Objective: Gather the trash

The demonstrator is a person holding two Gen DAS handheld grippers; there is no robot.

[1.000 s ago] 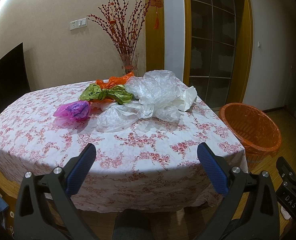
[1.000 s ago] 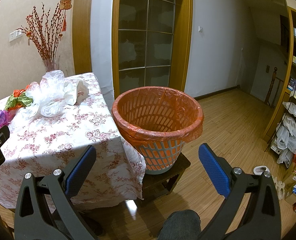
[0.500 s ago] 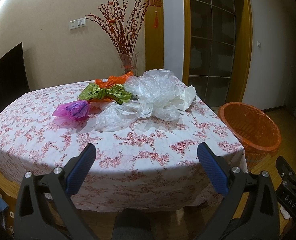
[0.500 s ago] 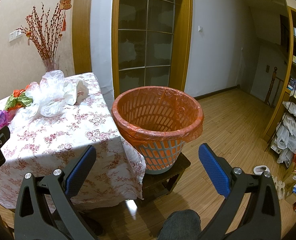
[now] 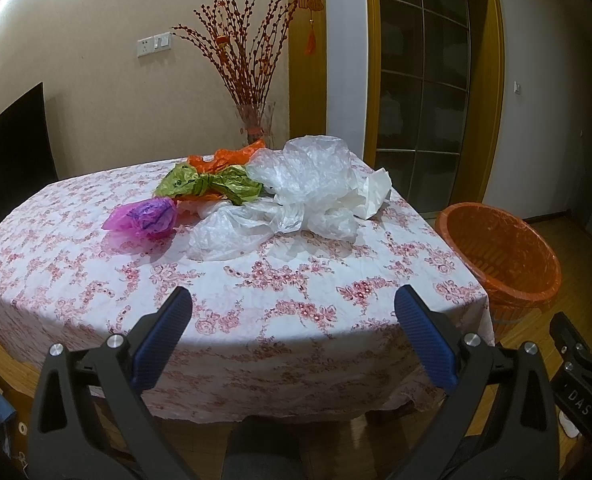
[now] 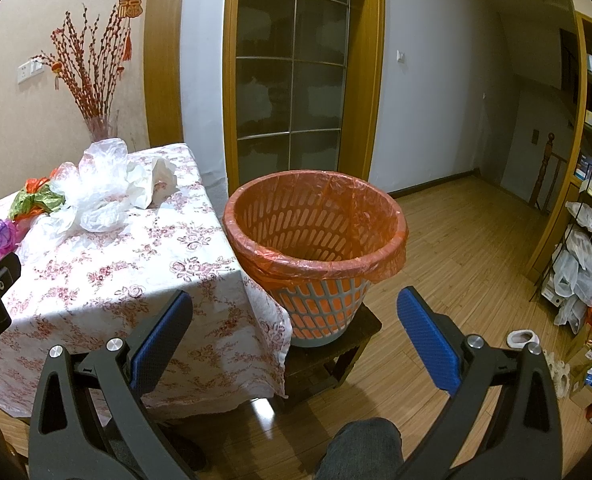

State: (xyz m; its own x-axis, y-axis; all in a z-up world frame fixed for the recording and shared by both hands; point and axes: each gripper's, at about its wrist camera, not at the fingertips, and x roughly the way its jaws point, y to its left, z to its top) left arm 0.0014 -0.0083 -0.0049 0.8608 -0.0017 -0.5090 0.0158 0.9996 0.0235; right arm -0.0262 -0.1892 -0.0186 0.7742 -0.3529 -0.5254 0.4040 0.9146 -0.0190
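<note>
Crumpled plastic bags lie on the far half of the flowered tablecloth [image 5: 256, 300]: a clear white heap [image 5: 296, 196], a green bag [image 5: 208, 184], an orange bag [image 5: 224, 158] and a purple bag [image 5: 148, 216]. The heap also shows in the right wrist view [image 6: 96, 188]. An orange-lined trash basket [image 6: 315, 248] stands on a low dark stool right of the table; it also shows in the left wrist view [image 5: 499, 252]. My left gripper [image 5: 294, 308] is open and empty at the table's near edge. My right gripper [image 6: 296, 308] is open and empty in front of the basket.
A glass vase of red branches [image 5: 252, 80] stands at the table's far edge. A dark glass door [image 6: 292, 80] is behind the basket. Shelves with bags [image 6: 583, 256] line the right wall. A knee [image 6: 359, 448] shows below the right gripper.
The left wrist view has drifted very slightly, shifting the table scene a little up. Both grippers stay open and nothing on the table has moved.
</note>
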